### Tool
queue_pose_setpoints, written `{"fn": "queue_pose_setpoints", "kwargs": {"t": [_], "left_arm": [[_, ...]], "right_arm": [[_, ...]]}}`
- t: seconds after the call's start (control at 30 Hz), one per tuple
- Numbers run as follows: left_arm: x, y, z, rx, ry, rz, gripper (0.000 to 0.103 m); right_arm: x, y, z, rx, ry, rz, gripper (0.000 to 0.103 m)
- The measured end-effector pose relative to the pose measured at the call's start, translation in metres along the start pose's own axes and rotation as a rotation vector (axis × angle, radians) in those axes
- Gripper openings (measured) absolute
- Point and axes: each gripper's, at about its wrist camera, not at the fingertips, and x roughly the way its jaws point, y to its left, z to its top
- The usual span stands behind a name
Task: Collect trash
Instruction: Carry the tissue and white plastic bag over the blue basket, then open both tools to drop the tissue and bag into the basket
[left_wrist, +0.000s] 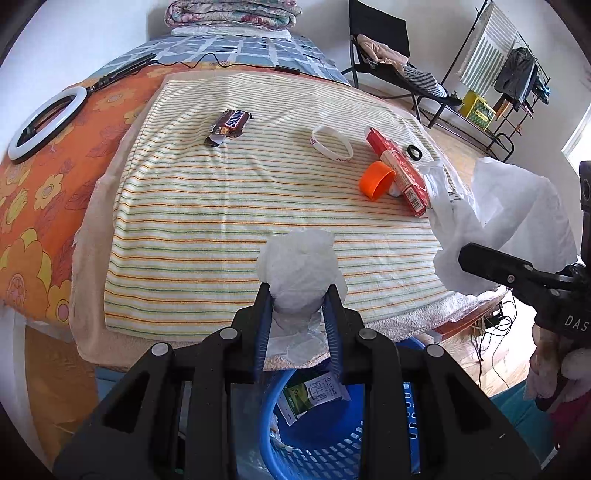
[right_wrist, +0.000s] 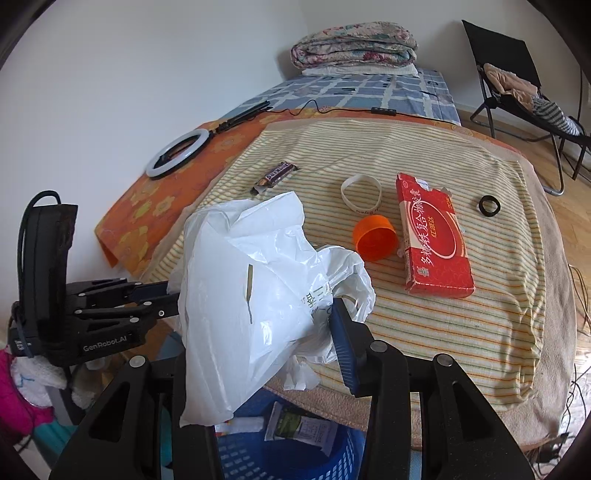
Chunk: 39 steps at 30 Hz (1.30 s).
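Now, label by label:
Left gripper (left_wrist: 298, 295): clamped on a crumpled tissue wad (left_wrist: 297, 269), over the blue basket (left_wrist: 332, 443) at the bed's edge.
Right gripper (right_wrist: 266, 325): probably pinching the white plastic bag (right_wrist: 258, 280); left finger hidden.
Handling: both light, soft, compressible; bag slippery, best taken by a bunched fold.
Writing: "SNICKERS" on wrapper (left_wrist: 231, 123); Chinese characters on red box (right_wrist: 432, 240); "GenRobot.AI" on gripper body.

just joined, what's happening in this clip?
A person with two handheld claws is clearing trash off a bed. The left claw is clamped on a crumpled white tissue, the right claw grips a white plastic bag. Both sit above the blue basket. Candy wrapper, red box and orange cap remain on the striped towel.
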Motion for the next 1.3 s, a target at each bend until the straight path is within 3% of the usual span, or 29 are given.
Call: {"fn": "queue_pose_setpoints", "kwargs": {"t": [0.27,0.73,1.3], "left_arm": [[-0.007,-0.03,-0.024,0.097,0.0,0.0,0.027],[0.005,-0.048,-0.083,0.129,0.107,-0.046,0.027],[0.017,-0.052,-0.112,0.159,0.17,-0.029,0.027]], "right_arm": [[-0.027,0.003,-0.042,0.001,0.014,-0.004,0.041],[-0.029,0.011,-0.12,0.017,0.116,-0.028,0.041],[-0.008,0.022,-0.156,-0.036,0.209,-0.052,0.041]]}}
